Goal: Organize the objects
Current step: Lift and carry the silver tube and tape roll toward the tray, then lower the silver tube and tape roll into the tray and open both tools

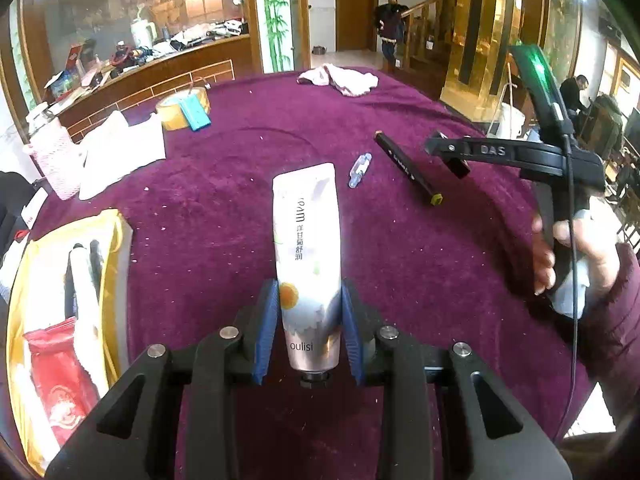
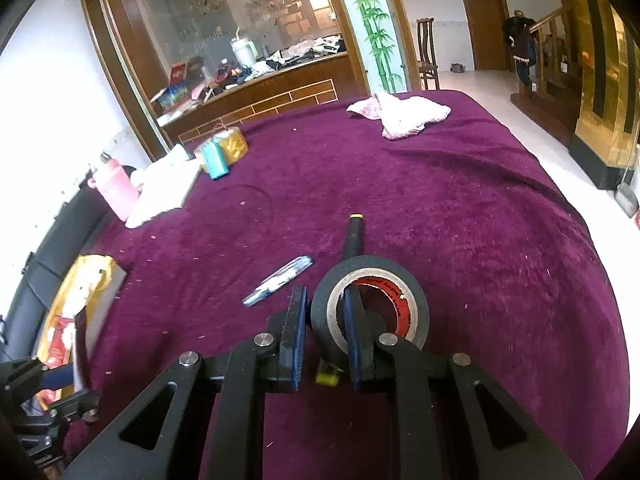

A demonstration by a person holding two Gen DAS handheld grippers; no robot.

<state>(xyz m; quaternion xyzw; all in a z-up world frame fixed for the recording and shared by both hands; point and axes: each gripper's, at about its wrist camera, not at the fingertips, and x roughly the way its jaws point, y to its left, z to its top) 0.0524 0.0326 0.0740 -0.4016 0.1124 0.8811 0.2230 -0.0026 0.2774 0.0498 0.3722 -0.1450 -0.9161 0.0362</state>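
Cream tube [image 1: 308,264] clamped in left tool [image 1: 308,320]; tape roll [image 2: 370,308] clamped in right tool [image 2: 325,336].

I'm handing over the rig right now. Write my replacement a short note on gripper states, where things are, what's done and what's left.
Left gripper: shut on the cream tube.
Right gripper: shut on the black tape roll, pinching its wall.
Yellow bag at the table's left already holds a red packet and more.
Left on the cloth: black pen, small clear vial.
Both held things not yet put away.
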